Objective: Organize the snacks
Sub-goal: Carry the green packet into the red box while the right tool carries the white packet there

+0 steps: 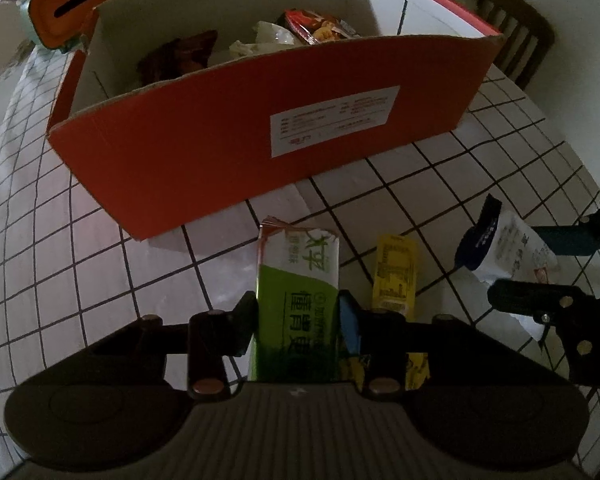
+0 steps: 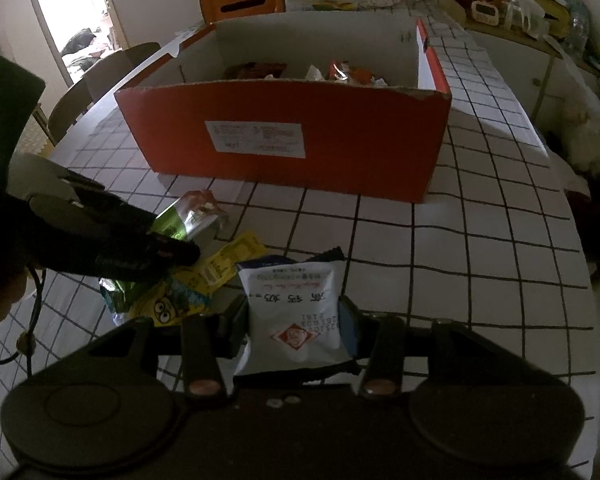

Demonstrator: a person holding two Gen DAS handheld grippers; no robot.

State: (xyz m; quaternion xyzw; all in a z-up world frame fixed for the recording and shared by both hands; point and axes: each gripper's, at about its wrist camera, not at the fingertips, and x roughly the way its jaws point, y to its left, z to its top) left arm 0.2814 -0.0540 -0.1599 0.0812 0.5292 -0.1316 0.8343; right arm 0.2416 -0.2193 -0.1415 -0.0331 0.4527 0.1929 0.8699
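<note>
While both pairs of tongs point down at a worktop (image 2: 480,216) covered in a white cloth with a black grid, each one grips a snack. Held in the left tongs (image 1: 298,316), pads pressed on both sides, is a green and white packet (image 1: 296,280) printed with large Chinese characters. Just beside it lies a yellow sachet (image 1: 394,276) covered in small print too fine to read. Clamped in the right tongs (image 2: 294,326) is a white pouch (image 2: 294,312) bearing Chinese writing, a date code and a red diamond logo. Beyond them stands an open orange cardboard box (image 2: 340,152) with a white printed label (image 2: 256,138) on its near wall, the text illegible. Inside it lie a dark brown packet (image 1: 180,58), a red packet (image 1: 314,26) and pale crumpled wrappers (image 1: 264,38). Behind the box sits an orange container with a slot (image 2: 242,2).
</note>
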